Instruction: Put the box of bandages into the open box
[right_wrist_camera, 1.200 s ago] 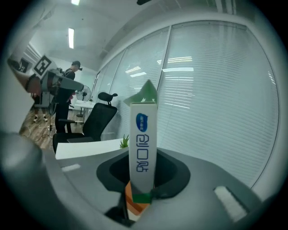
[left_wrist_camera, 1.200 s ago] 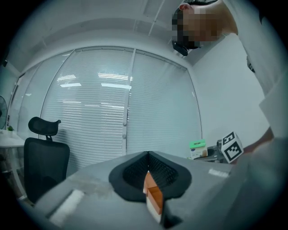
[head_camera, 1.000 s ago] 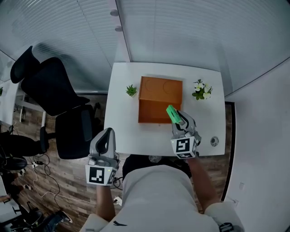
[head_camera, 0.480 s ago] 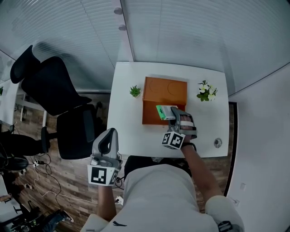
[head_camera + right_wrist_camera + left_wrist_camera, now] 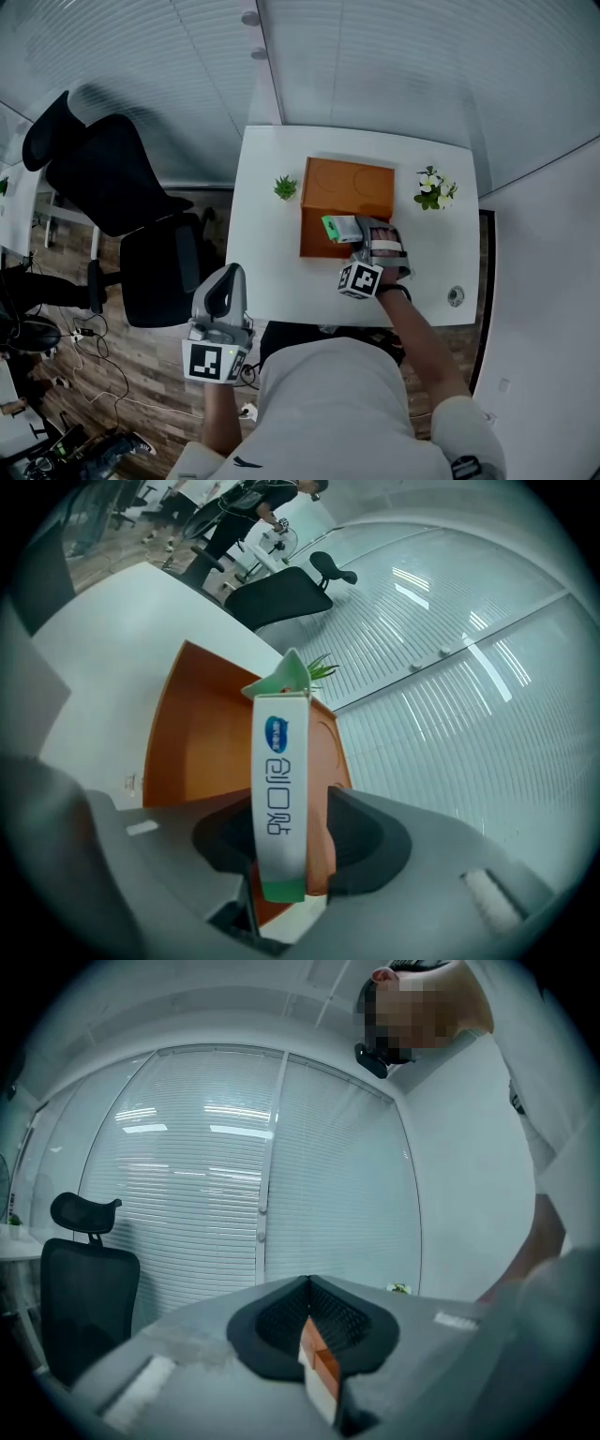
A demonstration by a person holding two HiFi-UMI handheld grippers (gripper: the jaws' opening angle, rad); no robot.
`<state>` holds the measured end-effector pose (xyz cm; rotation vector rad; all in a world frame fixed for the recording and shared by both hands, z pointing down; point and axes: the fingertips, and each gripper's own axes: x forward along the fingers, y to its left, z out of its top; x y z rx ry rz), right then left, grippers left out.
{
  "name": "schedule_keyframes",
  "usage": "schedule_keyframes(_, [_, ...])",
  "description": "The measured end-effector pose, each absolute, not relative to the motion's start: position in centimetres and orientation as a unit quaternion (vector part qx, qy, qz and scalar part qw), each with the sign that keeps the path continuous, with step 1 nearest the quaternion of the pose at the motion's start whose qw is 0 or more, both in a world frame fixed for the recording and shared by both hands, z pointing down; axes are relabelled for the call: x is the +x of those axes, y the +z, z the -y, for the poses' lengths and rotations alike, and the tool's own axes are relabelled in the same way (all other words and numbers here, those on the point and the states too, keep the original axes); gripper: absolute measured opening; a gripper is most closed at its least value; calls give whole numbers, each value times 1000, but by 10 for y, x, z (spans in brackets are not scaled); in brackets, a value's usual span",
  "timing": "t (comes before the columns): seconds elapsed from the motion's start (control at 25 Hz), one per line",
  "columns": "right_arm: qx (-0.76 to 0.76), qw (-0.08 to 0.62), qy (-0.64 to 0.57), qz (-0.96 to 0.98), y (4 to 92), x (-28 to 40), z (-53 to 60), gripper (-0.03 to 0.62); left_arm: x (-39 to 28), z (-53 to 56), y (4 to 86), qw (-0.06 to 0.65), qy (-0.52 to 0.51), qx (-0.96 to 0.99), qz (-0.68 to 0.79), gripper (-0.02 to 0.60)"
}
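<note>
Over the orange open box (image 5: 343, 187) on the counter (image 5: 267, 253), your right gripper (image 5: 361, 232) is releasing: its fingers (image 5: 375, 841) are opening with the box of bandages (image 5: 279, 789) between them. Next, draw back without snagging it. Your left gripper (image 5: 314, 1363) hangs off the counter, fingers together, empty.

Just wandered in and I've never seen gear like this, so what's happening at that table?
A person holds a gripping tool in each hand. The right tool is over the open orange box on the white table. The white and green bandage box is between its jaws, which are opening, so it seems to be letting go there. The left tool is shut, empty and held low, off the table's near edge.
</note>
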<state>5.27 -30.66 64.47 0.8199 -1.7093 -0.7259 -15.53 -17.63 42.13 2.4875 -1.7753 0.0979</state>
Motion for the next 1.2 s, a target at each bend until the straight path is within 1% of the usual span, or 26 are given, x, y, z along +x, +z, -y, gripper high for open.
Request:
schedule_keyframes(0.04, [340, 530, -303, 716, 646, 52, 306, 181, -155, 177, 422, 43, 32, 813, 580, 5])
schedule_keyframes(0.12, [331, 535, -303, 716, 648, 51, 305, 190, -154, 178, 423, 45, 33, 813, 579, 6])
schedule_keyframes(0.2, [319, 542, -300, 717, 649, 51, 303, 215, -154, 179, 423, 45, 33, 814, 578, 6])
schedule_keyframes(0.28, [308, 548, -298, 718, 649, 51, 301, 221, -153, 180, 424, 45, 31, 814, 579, 6])
schedule_keyframes(0.68, [298, 550, -291, 724, 638, 63, 303, 222, -147, 180, 424, 46, 29, 813, 580, 6])
schedule_keyframes(1.04, [313, 536, -291, 728, 620, 68, 305, 218, -138, 175, 422, 43, 28, 814, 578, 6])
schedule_keyframes(1.2, [342, 512, -252, 747, 612, 75, 302, 216, -135, 172, 422, 41, 29, 815, 578, 5])
